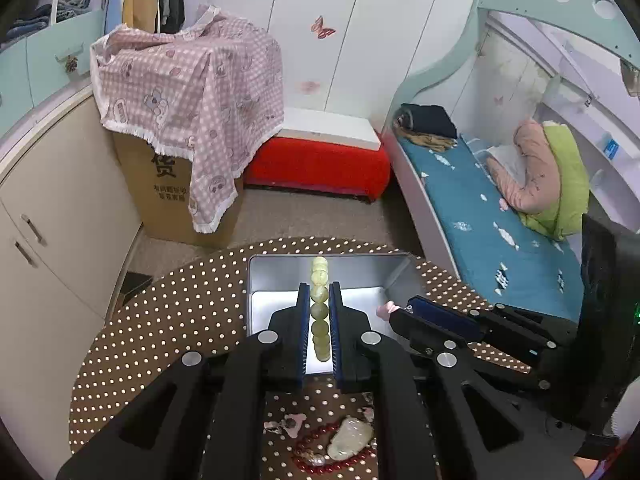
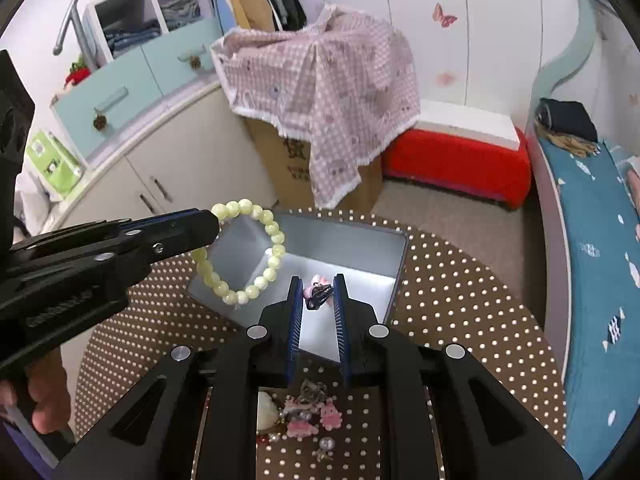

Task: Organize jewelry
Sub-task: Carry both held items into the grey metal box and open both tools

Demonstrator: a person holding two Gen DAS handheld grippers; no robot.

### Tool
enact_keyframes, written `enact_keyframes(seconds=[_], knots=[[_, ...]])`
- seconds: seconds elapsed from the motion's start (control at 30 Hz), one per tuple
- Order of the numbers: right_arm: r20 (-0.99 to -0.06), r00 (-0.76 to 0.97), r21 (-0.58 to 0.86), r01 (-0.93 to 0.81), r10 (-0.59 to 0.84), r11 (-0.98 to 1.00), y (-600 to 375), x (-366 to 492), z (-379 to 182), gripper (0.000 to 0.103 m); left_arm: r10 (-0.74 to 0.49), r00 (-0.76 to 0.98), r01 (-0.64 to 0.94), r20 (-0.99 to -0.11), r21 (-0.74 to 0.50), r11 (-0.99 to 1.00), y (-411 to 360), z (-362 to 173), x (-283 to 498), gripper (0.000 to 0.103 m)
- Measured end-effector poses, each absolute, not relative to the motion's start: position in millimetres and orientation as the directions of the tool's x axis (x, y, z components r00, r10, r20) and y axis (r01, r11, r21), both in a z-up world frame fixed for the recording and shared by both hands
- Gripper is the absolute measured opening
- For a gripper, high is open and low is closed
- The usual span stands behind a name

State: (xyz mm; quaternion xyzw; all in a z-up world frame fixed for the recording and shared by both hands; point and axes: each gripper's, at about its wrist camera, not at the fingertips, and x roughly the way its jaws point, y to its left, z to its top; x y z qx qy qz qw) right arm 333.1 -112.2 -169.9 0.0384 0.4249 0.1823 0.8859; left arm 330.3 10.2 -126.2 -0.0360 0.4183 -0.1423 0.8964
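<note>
My left gripper (image 1: 320,292) is shut on a pale yellow-green bead bracelet (image 1: 320,312) and holds it above the open grey metal box (image 1: 276,272). In the right wrist view the bracelet (image 2: 272,228) hangs as a ring from the left gripper (image 2: 212,222) over the box's left rim (image 2: 224,304). My right gripper (image 2: 317,286) holds a small pink and black hair clip (image 2: 316,294) between its fingers, over the box's inside. It also shows in the left wrist view (image 1: 394,312) at the box's right edge.
The box stands on a round brown table with white dots (image 2: 460,300). Loose pieces lie near me: a red bead string with a pale jade pendant (image 1: 348,440) and pink charms (image 2: 316,416). A cardboard box under a pink cloth (image 1: 188,92), a red bench and a bed stand beyond.
</note>
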Motion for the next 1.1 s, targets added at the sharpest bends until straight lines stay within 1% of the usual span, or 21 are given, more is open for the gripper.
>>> enact_keyframes(seconds=[0.23, 0.53, 0.57, 0.6, 0.67, 0.77, 0.83, 0.9, 0.93, 1.07, 1.1], knots=[[-0.760, 0.553, 0.217, -0.281, 0.342, 0.935, -109, 340, -189, 0.016, -0.290, 0.564, 0.218, -0.773, -0.199, 0.955, 15, -152, 338, 0.008], [-0.764, 0.553, 0.207, -0.279, 0.333, 0.938, -106, 339, -192, 0.017, -0.292, 0.552, 0.216, -0.781, -0.204, 0.955, 15, -160, 335, 0.010], [-0.762, 0.554, 0.213, -0.274, 0.335, 0.938, -106, 338, -192, 0.017, -0.289, 0.556, 0.209, -0.780, -0.205, 0.956, 16, -159, 333, 0.019], [-0.760, 0.553, 0.222, -0.273, 0.342, 0.936, -106, 338, -192, 0.018, -0.283, 0.562, 0.202, -0.777, -0.203, 0.958, 17, -158, 331, 0.031], [-0.760, 0.552, 0.222, -0.274, 0.342, 0.936, -105, 336, -193, 0.018, -0.270, 0.583, 0.185, -0.766, -0.198, 0.962, 21, -154, 326, 0.043], [-0.758, 0.554, 0.226, -0.271, 0.344, 0.935, -107, 333, -191, 0.018, -0.274, 0.590, 0.179, -0.760, -0.208, 0.962, 27, -150, 319, 0.043], [-0.755, 0.556, 0.227, -0.275, 0.347, 0.934, -108, 329, -188, 0.020, -0.272, 0.601, 0.167, -0.752, -0.215, 0.962, 32, -146, 312, 0.047], [-0.745, 0.573, 0.219, -0.275, 0.342, 0.936, -111, 323, -181, 0.034, -0.265, 0.618, 0.154, -0.740, -0.217, 0.964, 38, -142, 303, 0.056], [-0.733, 0.592, 0.207, -0.274, 0.334, 0.939, -112, 317, -176, 0.047, -0.266, 0.631, 0.151, -0.729, -0.221, 0.964, 41, -139, 297, 0.057], [-0.711, 0.625, 0.189, -0.271, 0.321, 0.944, -118, 300, -163, 0.048, -0.241, 0.673, 0.124, -0.699, -0.214, 0.969, 52, -130, 275, 0.064], [-0.703, 0.636, 0.183, -0.268, 0.316, 0.946, -121, 293, -160, 0.048, -0.229, 0.685, 0.114, -0.692, -0.208, 0.971, 55, -129, 267, 0.064]])
